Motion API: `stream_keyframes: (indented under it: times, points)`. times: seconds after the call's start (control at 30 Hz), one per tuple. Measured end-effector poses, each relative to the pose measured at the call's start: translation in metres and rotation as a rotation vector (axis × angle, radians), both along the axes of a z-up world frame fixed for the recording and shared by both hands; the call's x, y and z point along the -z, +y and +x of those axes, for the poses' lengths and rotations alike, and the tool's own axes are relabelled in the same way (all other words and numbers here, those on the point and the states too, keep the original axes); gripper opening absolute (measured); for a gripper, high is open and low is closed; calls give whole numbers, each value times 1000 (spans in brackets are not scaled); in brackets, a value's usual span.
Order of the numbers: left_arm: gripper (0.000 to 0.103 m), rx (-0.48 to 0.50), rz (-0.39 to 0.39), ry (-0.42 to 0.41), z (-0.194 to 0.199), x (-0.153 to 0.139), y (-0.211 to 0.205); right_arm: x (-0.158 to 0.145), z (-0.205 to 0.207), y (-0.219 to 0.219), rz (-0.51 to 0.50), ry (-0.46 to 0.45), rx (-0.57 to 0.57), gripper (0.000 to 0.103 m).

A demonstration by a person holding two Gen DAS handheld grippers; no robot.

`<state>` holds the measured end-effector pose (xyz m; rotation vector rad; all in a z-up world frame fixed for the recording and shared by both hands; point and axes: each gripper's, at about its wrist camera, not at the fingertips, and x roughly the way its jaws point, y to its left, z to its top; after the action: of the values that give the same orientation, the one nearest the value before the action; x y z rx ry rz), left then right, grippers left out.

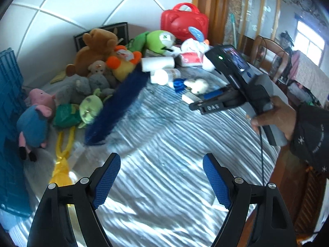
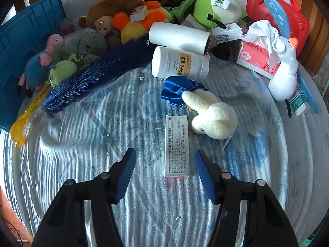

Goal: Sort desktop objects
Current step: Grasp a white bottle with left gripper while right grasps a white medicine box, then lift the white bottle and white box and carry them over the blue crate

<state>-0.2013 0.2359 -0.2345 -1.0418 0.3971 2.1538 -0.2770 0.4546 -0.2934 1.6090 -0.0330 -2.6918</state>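
My right gripper (image 2: 165,154) is open and empty, low over the striped cloth. A flat white medicine box (image 2: 176,146) lies between and just beyond its fingertips. A cream plush rabbit (image 2: 211,117) on a blue satin pouch (image 2: 176,88) lies to the box's far right. A white pill bottle (image 2: 178,64) and a white roll (image 2: 178,37) lie further back. My left gripper (image 1: 161,160) is open and empty over bare cloth. The right gripper (image 1: 207,107) shows in the left wrist view, held by a hand at the right.
Plush toys pile at the back left: brown bear (image 2: 117,0), grey toy (image 2: 82,45), pink pig (image 2: 39,61), green toy (image 2: 216,10). A blue feathery duster (image 2: 92,76), a blue crate (image 2: 22,47), a red case (image 2: 287,14), a tissue pack (image 2: 255,57) and a white goose toy (image 2: 285,76) are around.
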Motion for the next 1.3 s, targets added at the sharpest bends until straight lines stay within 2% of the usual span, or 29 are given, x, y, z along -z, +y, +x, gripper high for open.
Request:
stream_keyframes:
  times: [0.13, 0.3, 0.6, 0.63, 0.7, 0.73, 0.83, 0.87, 0.97, 1.13, 1.3]
  points:
    - [83, 131, -20, -58, 18, 24, 24, 7, -5, -3, 32, -16, -33, 54]
    - [83, 264, -54, -96, 37, 46, 51, 13, -6, 4, 16, -26, -19, 41]
    - [82, 422, -81, -130, 55, 66, 75, 17, -7, 3, 35, -35, -34, 41]
    - [80, 433, -89, -136, 56, 70, 77, 18, -7, 2, 38, -36, -37, 41]
    - [64, 458, -111, -149, 60, 79, 78, 18, -7, 0, 48, -35, -42, 41]
    - [53, 468, -123, -149, 62, 82, 77, 18, -8, -1, 55, -33, -44, 41]
    - [37, 478, -137, -99, 67, 85, 74, 18, -9, -4, 68, -28, -38, 39]
    - [33, 480, -136, -84, 68, 85, 73, 18, -9, -5, 72, -28, -38, 36]
    - [33, 475, -143, -51, 70, 84, 69, 16, -8, -9, 83, -28, -43, 25]
    - [33, 424, -125, -8, 67, 71, 60, 13, 1, -12, 77, -19, -53, 25]
    - [33, 357, -92, 20, 59, 52, 51, -3, 15, -9, 58, 35, -43, 25]
